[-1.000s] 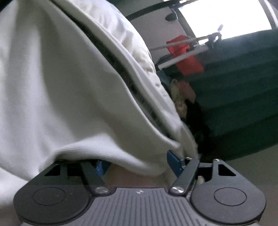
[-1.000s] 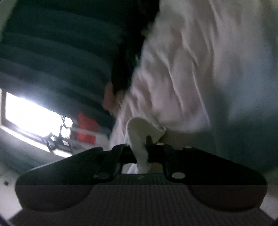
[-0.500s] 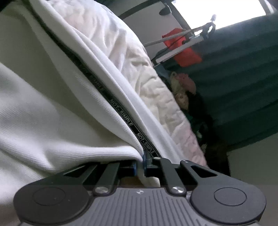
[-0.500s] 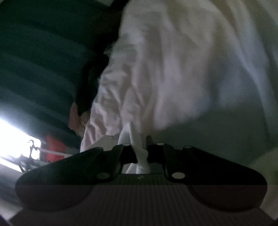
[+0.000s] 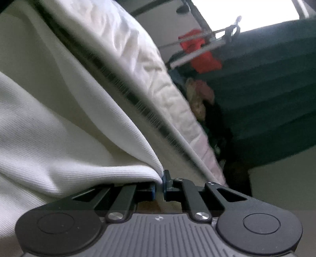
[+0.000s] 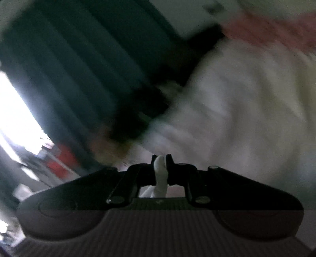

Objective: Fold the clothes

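1. The left gripper (image 5: pixel 159 184) is seen closed on a fold of the white ribbed garment (image 5: pixel 65 142); the hem is pinched between the blue-padded fingers (image 5: pixel 165 182). Its jaws have just been closing, with the cloth between them.
2. The right gripper (image 6: pixel 161 168) is seen closed on a bunched tuft of the same white garment (image 6: pixel 246 110), which sticks up between the black fingers (image 6: pixel 172 170). The right wrist view is dark and motion-blurred.
3. From the left gripper the garment rises up and to the left and fills that side of the view. A dark band (image 5: pixel 126 94) runs diagonally across the cloth; lettering on it cannot be read.
4. Just behind the band, a crinkled white layer (image 5: pixel 158 85) is seen.
5. Farther right of the garment, a heap of mixed clothes (image 5: pixel 199 98) is noted, blurred.
6. Beyond the heap, a dark green pleated curtain (image 5: pixel 266 98) hangs; a red cloth (image 5: pixel 199 53) is on a rail (image 5: pixel 197 53), below a bright window (image 5: pixel 246 9).
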